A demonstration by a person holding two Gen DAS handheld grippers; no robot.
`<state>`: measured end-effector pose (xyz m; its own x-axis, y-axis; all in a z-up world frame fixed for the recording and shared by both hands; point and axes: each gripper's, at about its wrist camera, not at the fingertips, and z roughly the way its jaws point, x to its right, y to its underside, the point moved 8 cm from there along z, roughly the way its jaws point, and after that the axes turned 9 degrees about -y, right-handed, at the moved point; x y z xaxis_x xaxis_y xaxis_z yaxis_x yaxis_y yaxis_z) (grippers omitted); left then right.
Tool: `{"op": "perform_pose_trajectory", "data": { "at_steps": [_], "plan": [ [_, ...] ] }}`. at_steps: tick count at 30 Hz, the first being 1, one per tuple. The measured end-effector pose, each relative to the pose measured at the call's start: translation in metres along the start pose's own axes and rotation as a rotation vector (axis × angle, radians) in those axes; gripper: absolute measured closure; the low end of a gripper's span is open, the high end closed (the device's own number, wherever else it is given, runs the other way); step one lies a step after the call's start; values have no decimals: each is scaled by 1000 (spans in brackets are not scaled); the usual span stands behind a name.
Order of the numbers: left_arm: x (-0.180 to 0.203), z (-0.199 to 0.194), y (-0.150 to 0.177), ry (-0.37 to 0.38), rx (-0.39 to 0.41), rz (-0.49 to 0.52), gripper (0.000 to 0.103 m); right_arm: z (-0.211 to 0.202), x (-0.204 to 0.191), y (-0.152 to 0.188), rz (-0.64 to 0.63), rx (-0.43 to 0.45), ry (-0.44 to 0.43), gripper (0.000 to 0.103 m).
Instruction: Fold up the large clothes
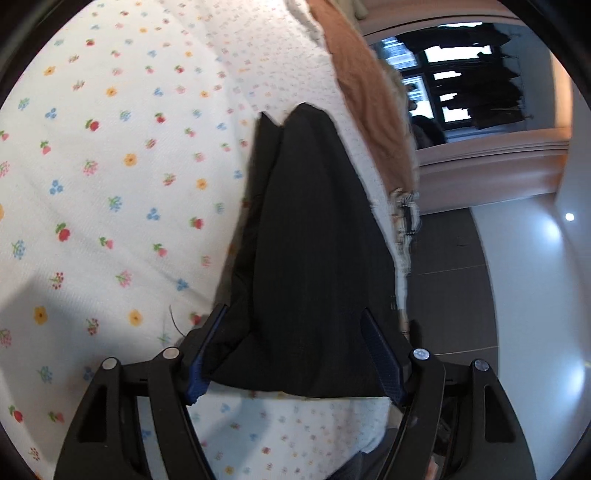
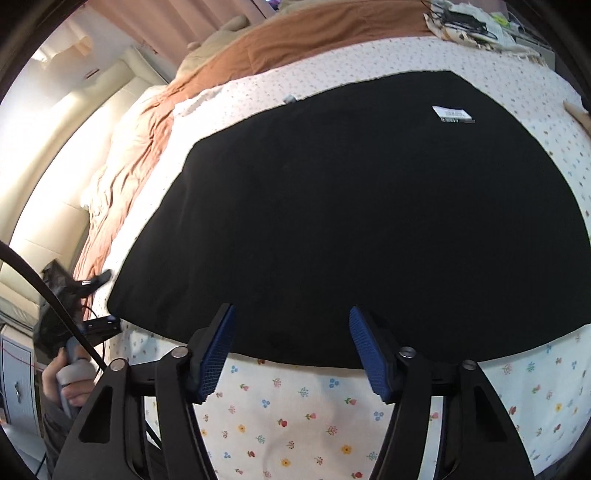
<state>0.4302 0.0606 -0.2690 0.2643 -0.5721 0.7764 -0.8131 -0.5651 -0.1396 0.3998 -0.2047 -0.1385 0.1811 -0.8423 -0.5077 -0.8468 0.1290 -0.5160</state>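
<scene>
A large black garment point(image 2: 362, 221) lies flat on a white flowered bedsheet point(image 2: 295, 424), with a white label point(image 2: 452, 113) near its far right corner. My right gripper point(image 2: 291, 332) is open and empty, its blue pads over the garment's near edge. In the left wrist view the same black garment point(image 1: 314, 258) shows as a narrow folded strip along the bed's edge. My left gripper point(image 1: 291, 332) is open, its fingers either side of the garment's near end, which lies on the flowered sheet point(image 1: 110, 166). The left gripper also shows at the far left of the right wrist view point(image 2: 92, 295).
A rust-brown blanket point(image 2: 295, 40) and pale bedding lie at the bed's far side. Clutter point(image 2: 469, 22) sits at the far right corner. In the left wrist view the bed's edge drops to a dark tiled floor point(image 1: 450, 277), with a window point(image 1: 461, 77) beyond.
</scene>
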Motion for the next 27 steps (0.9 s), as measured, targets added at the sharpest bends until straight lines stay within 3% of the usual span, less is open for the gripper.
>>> {"op": "perform_pose_trajectory", "data": {
  "at_steps": [3, 6, 10, 15, 18, 27],
  "plan": [
    [8, -8, 4, 10, 9, 45, 30, 8, 0, -4, -3, 3, 9, 45],
    [2, 3, 7, -90, -19, 70, 30, 20, -6, -6, -10, -3, 30, 50],
    [-12, 26, 6, -146, -70, 34, 48, 25, -18, -5, -40, -13, 42, 57],
    [-4, 34, -1, -172, -58, 51, 53, 28, -24, 10, -92, -41, 108, 58],
    [-3, 37, -3, -192, -53, 44, 58, 39, -20, 13, -107, -63, 163, 67],
    [-5, 38, 0, -213, -32, 12, 59, 78, -9, -42, -84, -80, 208, 70]
  ]
}}
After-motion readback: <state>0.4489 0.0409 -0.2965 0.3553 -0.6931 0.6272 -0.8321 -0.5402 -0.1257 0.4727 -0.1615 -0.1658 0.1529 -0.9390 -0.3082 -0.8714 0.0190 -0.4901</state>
